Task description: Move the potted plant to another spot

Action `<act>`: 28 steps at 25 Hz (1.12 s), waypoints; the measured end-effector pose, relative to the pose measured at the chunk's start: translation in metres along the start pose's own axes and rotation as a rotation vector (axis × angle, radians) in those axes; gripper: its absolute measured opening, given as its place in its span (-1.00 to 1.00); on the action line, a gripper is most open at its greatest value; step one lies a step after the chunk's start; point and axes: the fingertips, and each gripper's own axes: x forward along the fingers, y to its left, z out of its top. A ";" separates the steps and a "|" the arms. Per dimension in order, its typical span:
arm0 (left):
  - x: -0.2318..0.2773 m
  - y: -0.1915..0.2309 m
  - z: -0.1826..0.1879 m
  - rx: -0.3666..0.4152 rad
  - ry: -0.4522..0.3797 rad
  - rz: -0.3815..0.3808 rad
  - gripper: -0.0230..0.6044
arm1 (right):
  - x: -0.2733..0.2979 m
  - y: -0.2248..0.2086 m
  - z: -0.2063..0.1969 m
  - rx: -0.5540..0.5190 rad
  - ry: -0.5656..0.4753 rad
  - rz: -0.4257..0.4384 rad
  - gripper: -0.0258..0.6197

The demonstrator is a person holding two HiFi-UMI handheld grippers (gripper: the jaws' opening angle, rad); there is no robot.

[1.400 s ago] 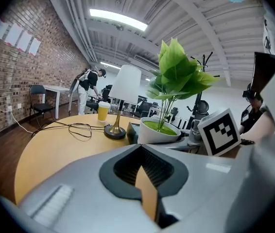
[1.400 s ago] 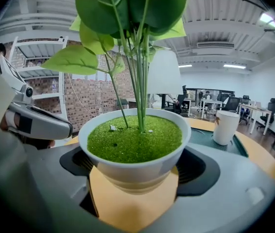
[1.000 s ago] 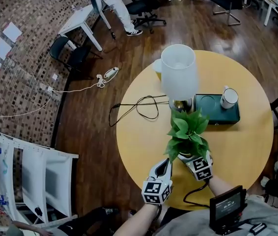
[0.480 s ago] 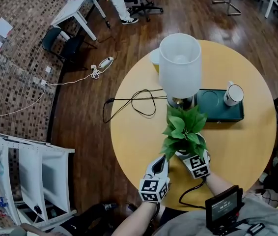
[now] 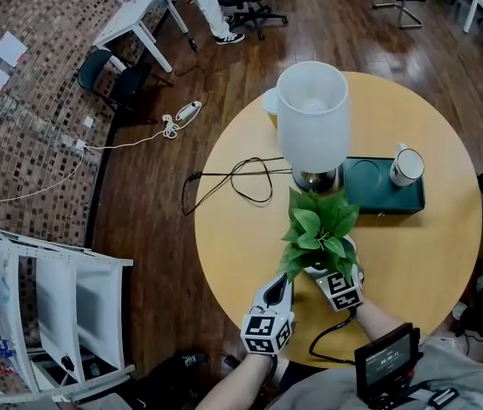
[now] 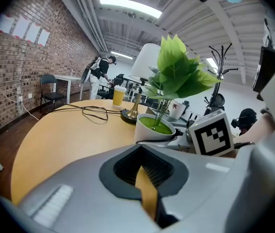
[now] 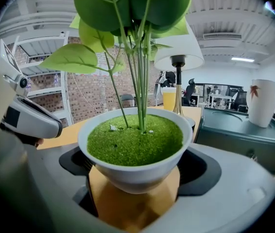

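The potted plant (image 5: 318, 229) has broad green leaves in a white bowl-shaped pot (image 7: 130, 171) topped with green moss. It is on the near side of the round yellow table (image 5: 241, 254), just in front of the lamp's base. My right gripper (image 5: 328, 272) is shut on the pot, one jaw on each side of its lower half (image 7: 135, 183). My left gripper (image 5: 279, 284) hovers just left of the pot, shut and holding nothing (image 6: 142, 171). In the left gripper view the pot (image 6: 154, 127) stands ahead and to the right.
A table lamp (image 5: 311, 118) with a white shade stands mid-table, its black cable (image 5: 241, 182) looping left. Behind the plant to the right, a dark green tray (image 5: 395, 202) carries a white mug (image 5: 406, 166). A yellow cup (image 5: 271, 109) is behind the lamp. Chairs and a person are farther off.
The head view has shifted a little. Both grippers and the plant keep the same place relative to the lamp.
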 end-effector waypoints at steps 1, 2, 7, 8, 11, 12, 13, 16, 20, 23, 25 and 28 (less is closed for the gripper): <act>-0.002 -0.001 0.000 0.000 0.000 -0.001 -0.92 | -0.001 0.001 0.001 -0.005 0.000 0.002 0.71; -0.004 -0.001 0.000 0.001 0.000 -0.001 -0.92 | -0.002 0.002 0.002 -0.008 -0.003 0.007 0.76; -0.006 -0.004 -0.001 0.006 -0.006 0.000 -0.92 | -0.011 0.000 0.006 -0.007 -0.023 0.011 0.83; -0.006 -0.005 -0.001 0.009 -0.010 0.000 -0.92 | -0.014 -0.002 0.006 -0.005 -0.024 0.008 0.83; -0.009 -0.014 0.000 0.016 -0.019 -0.001 -0.92 | -0.029 -0.003 0.001 0.000 -0.022 0.011 0.81; -0.009 -0.018 0.001 0.020 -0.022 -0.002 -0.92 | -0.034 -0.003 -0.001 0.003 -0.021 0.014 0.81; -0.009 -0.022 0.003 0.024 -0.025 -0.005 -0.92 | -0.041 -0.004 -0.002 0.006 -0.021 0.016 0.80; -0.005 -0.042 0.010 0.044 -0.045 -0.027 -0.92 | -0.064 -0.011 0.001 0.007 -0.031 0.010 0.72; -0.013 -0.070 0.018 0.065 -0.081 -0.064 -0.92 | -0.103 -0.007 0.013 -0.003 -0.058 0.002 0.58; -0.026 -0.087 0.023 0.075 -0.107 -0.095 -0.92 | -0.136 0.005 0.025 -0.019 -0.082 -0.013 0.42; -0.037 -0.099 0.025 0.078 -0.124 -0.113 -0.92 | -0.158 0.011 0.030 -0.025 -0.092 -0.025 0.26; -0.048 -0.123 0.027 0.089 -0.146 -0.130 -0.92 | -0.194 0.011 0.033 -0.019 -0.111 -0.046 0.02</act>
